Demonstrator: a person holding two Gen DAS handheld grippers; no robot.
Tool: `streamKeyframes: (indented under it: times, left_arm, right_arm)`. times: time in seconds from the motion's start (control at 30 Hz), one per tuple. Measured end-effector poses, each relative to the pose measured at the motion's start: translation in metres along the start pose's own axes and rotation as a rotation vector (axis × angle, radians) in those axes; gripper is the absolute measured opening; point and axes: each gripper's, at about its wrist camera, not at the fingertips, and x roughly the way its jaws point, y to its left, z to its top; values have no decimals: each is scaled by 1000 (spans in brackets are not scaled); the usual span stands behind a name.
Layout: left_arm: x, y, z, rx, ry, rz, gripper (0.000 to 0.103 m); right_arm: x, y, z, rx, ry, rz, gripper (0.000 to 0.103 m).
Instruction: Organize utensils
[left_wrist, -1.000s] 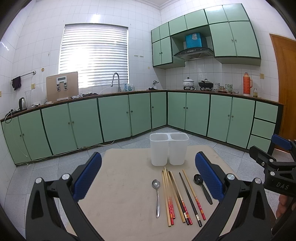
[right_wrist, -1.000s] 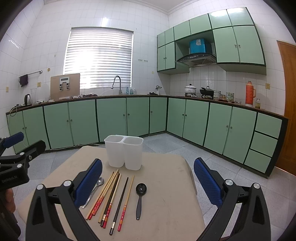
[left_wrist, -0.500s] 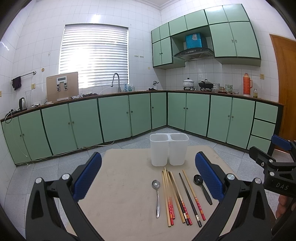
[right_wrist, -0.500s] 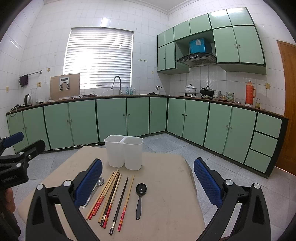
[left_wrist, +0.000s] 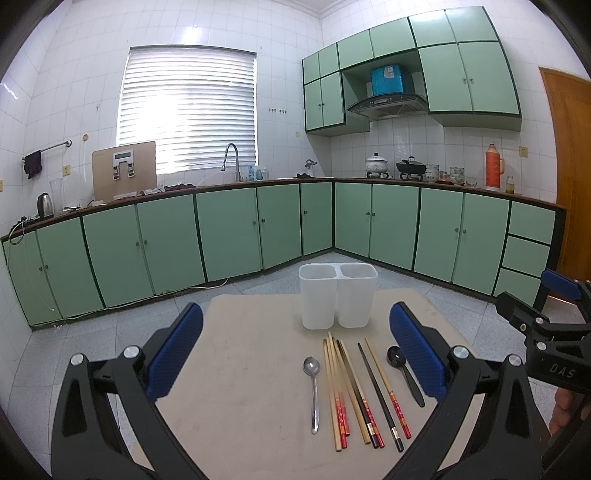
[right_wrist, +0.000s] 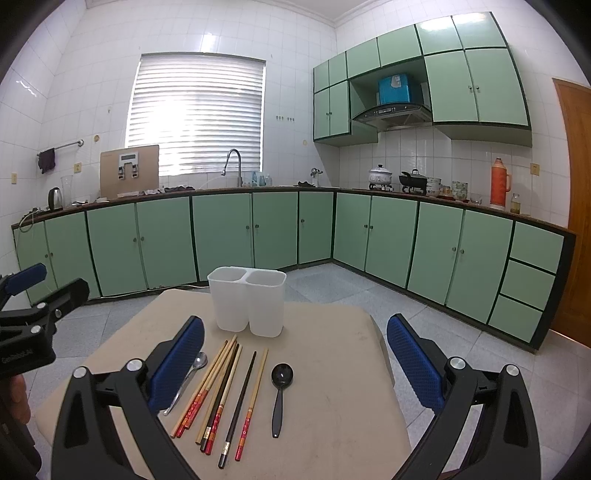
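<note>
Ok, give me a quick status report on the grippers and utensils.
Left gripper open, empty. Right gripper open, empty. Chopsticks, metal spoon, black spoon flat on table; white holder empty. Nothing blocking.

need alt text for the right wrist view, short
Open blue-padded right gripper hovering over a beige table, where a metal spoon, several chopsticks and a black spoon lie side by side before an empty white two-compartment holder. Green kitchen cabinets behind.
</note>
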Motion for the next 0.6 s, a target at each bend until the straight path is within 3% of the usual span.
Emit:
streamKeyframes:
  times: [0.3, 0.6]
  left_arm:
    - [15, 3, -4, 3, 45, 15, 98]
    - [82, 22, -31, 11, 251, 50, 98]
  right_arm:
    - [18, 0, -3, -14, 50, -9, 97]
    - [81, 3, -24, -59, 265, -7, 97]
